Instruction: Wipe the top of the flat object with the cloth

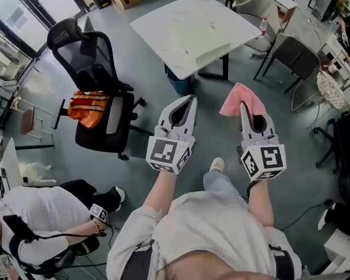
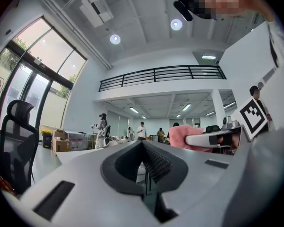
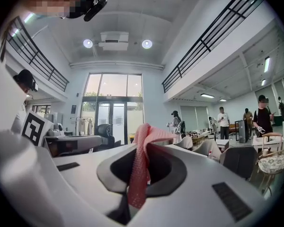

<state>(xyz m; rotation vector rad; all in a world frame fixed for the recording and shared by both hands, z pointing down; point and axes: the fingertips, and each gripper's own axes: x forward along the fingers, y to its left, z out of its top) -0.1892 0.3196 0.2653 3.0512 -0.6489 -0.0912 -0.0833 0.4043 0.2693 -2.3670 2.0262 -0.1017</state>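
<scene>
Right hand-held gripper (image 1: 244, 105) clamping pink cloth (image 1: 232, 102), left hand-held gripper (image 1: 192, 100) closed

The head view looks steeply down from above the person, close over the left gripper (image 1: 192, 100) and right gripper (image 1: 242, 106), with the chair (image 1: 96, 80) and worktop (image 1: 192, 31) farther off. Each gripper view sits low behind its own jaws, facing roughly level across the hall. All three share the cloth (image 1: 239, 98); each gripper view catches the other gripper at its edge.
</scene>
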